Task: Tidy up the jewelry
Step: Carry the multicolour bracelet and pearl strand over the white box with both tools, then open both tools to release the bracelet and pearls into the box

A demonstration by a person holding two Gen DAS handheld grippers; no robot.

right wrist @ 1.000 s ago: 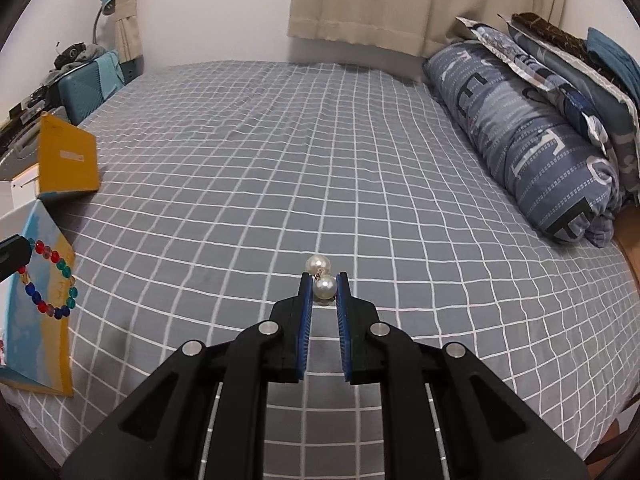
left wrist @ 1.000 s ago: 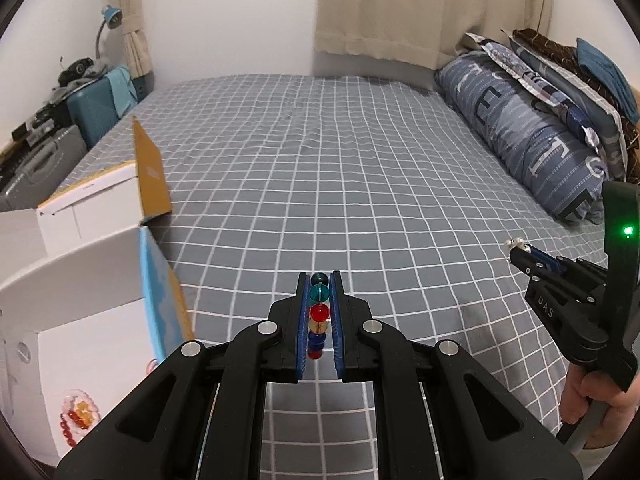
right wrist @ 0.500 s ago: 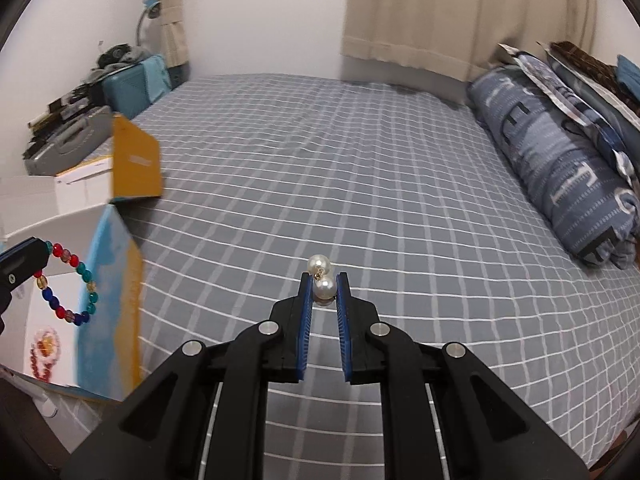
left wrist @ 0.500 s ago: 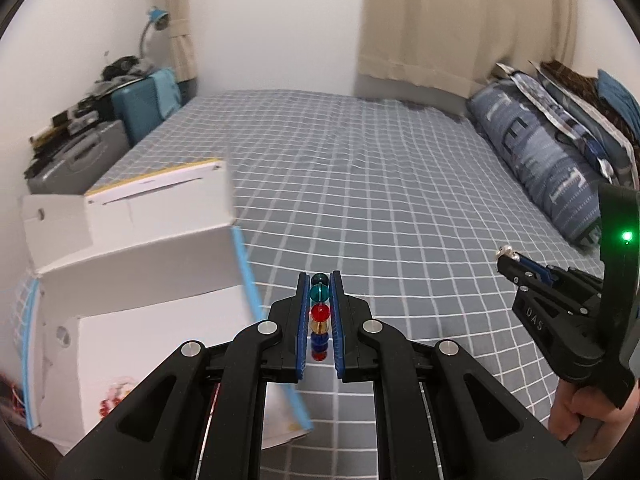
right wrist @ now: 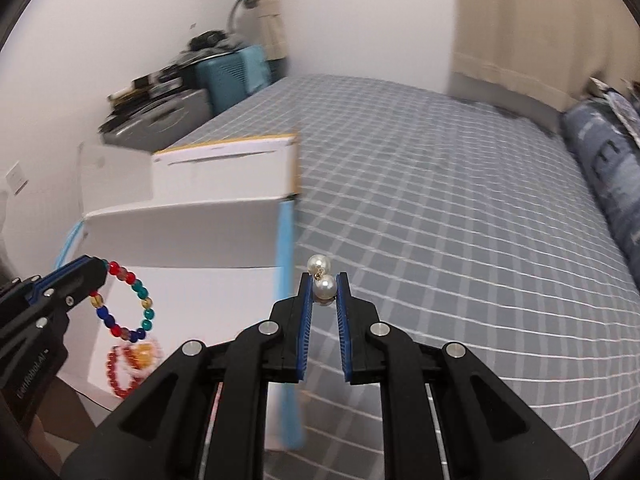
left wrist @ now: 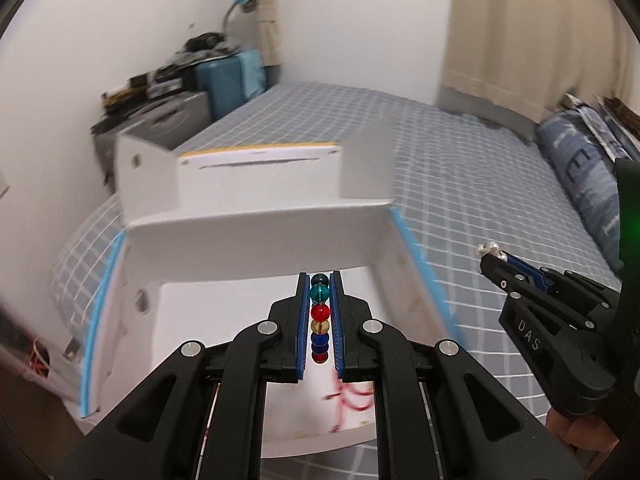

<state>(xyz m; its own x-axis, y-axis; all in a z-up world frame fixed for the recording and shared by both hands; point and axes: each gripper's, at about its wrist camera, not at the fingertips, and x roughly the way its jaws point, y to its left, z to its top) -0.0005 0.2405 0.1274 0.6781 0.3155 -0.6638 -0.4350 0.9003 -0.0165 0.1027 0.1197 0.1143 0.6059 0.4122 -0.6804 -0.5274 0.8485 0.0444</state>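
Half a second ago the open white box (left wrist: 256, 240) lay off to the left of the left gripper (left wrist: 320, 300); it now sits straight ahead of and beneath the jaws, its inner floor showing between and below them. The right gripper (right wrist: 324, 294) has swung the same way, so the box's blue-edged side wall now stands just left of its jaws, and the long pillow (right wrist: 608, 168) has slid to the far right edge. Both grips are unchanged.

Readable writing is scant: "DAS" on the side of the right gripper seen from the left wrist, and white lettering along the left gripper's body in the right wrist view (too blurred to read with confidence).

The left jaws are closed on a beaded bracelet (left wrist: 320, 320): round glassy beads in dark teal, teal, red, amber and blue, seen edge-on as a line between the blue pads. From the right wrist it hangs as a full ring (right wrist: 124, 300) over the box. The right jaws pinch a pearl earring (right wrist: 323, 286), one glossy white pearl between the pads and a second just past the tips. Red bead jewelry (right wrist: 128, 364) lies on the box floor, below the hanging bracelet. The box rests on the grey checked bed (right wrist: 440, 220).
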